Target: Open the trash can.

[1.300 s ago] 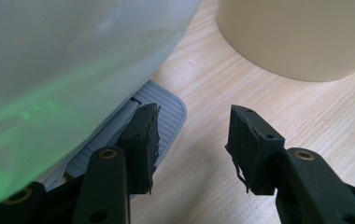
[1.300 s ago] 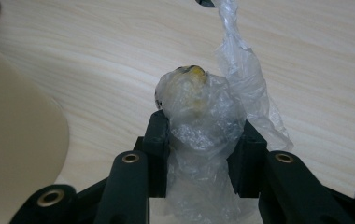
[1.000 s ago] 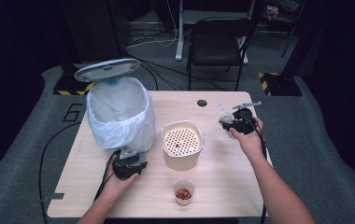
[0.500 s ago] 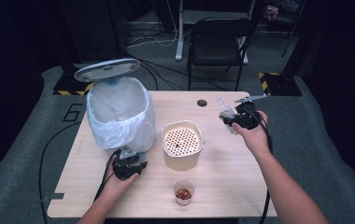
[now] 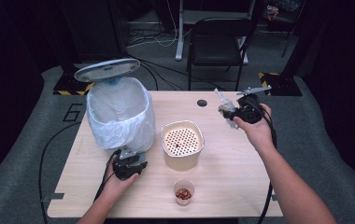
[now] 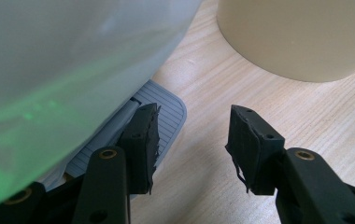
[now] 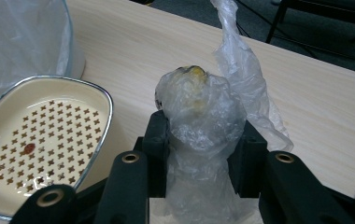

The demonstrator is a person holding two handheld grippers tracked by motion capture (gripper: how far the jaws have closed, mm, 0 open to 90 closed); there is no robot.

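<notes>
Pale wooden table (image 5: pixel 241 158) | right gripper (image 7: pixel 199 154) clamps crumpled clear plastic bag (image 7: pixel 203 116), right of cream perforated bowl (image 5: pixel 181 142) | left gripper (image 6: pixel 192 140) spread, empty, left of bowl

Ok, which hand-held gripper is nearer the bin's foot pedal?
Left. The left hand-held gripper sits right at the pedal, one jaw over it. The right hand-held gripper is across the table, clamping a plastic bag.

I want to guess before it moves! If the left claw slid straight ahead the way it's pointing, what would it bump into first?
Probably the grey pedal at the foot of the bag-lined bin: the left claw is open, one jaw already over the pedal. The bin's bag bulges just behind. The cream strainer pot sits off to the side; depth is hard to judge.
</notes>
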